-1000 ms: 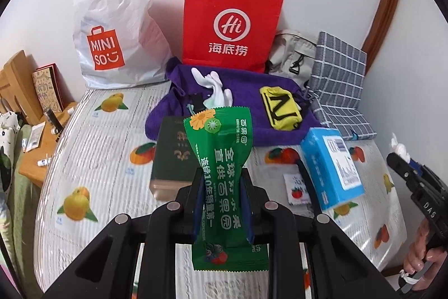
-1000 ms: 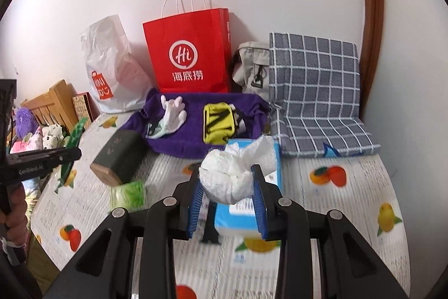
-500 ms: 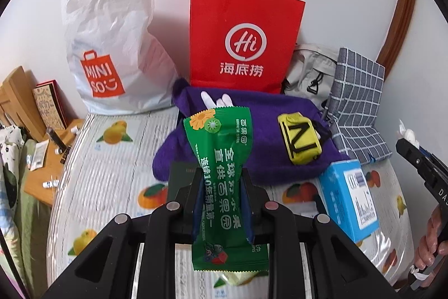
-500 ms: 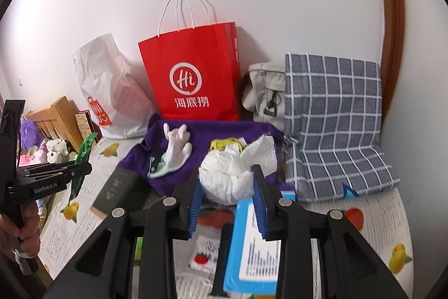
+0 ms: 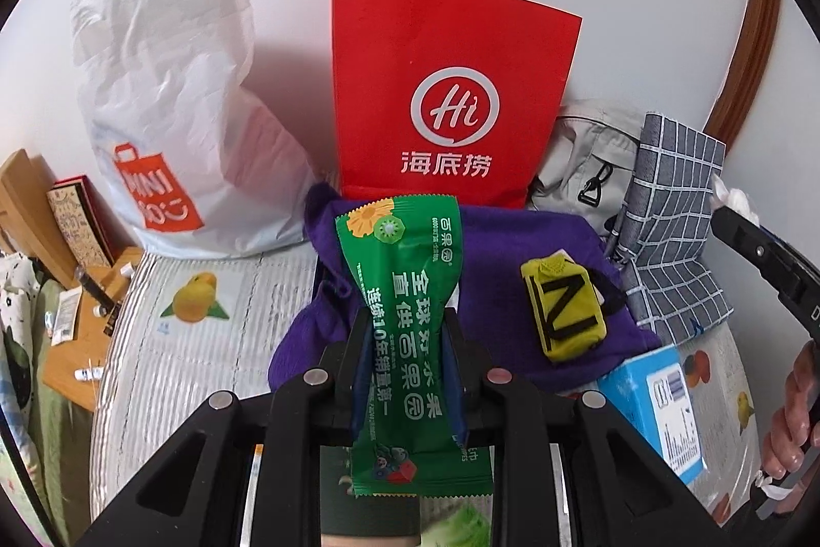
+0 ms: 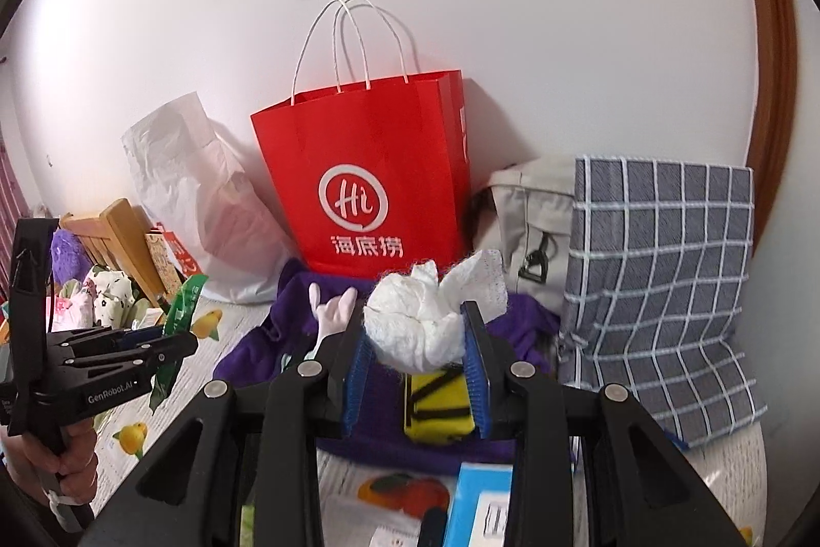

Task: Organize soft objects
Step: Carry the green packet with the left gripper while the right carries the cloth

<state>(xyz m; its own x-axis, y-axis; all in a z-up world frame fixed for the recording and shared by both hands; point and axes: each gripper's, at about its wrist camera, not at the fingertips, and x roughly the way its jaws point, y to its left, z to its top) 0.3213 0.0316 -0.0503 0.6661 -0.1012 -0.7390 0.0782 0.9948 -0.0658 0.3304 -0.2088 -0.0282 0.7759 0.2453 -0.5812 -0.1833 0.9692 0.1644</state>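
Note:
My left gripper (image 5: 407, 331) is shut on a green snack packet (image 5: 410, 321), held upright above the bed in front of the red paper bag (image 5: 451, 85). My right gripper (image 6: 417, 342) is shut on a crumpled white tissue (image 6: 425, 321), held above the purple cloth (image 6: 256, 347) and facing the same red paper bag (image 6: 369, 173). A yellow pouch (image 5: 564, 311) and a white glove (image 6: 333, 311) lie on the purple cloth (image 5: 512, 239). The left gripper with the packet shows at the left of the right wrist view (image 6: 169, 337).
A white Miniso plastic bag (image 5: 169, 111) leans on the wall left of the red bag. A grey backpack (image 5: 589, 157) and checked cushion (image 6: 661, 270) stand at the right. A blue box (image 5: 661, 398) lies on the fruit-print bed cover (image 5: 205, 342). A wooden shelf (image 5: 77, 316) is at the left.
Both grippers have risen and moved forward toward the red paper bag, which now looms larger. The packet and tissue stay gripped.

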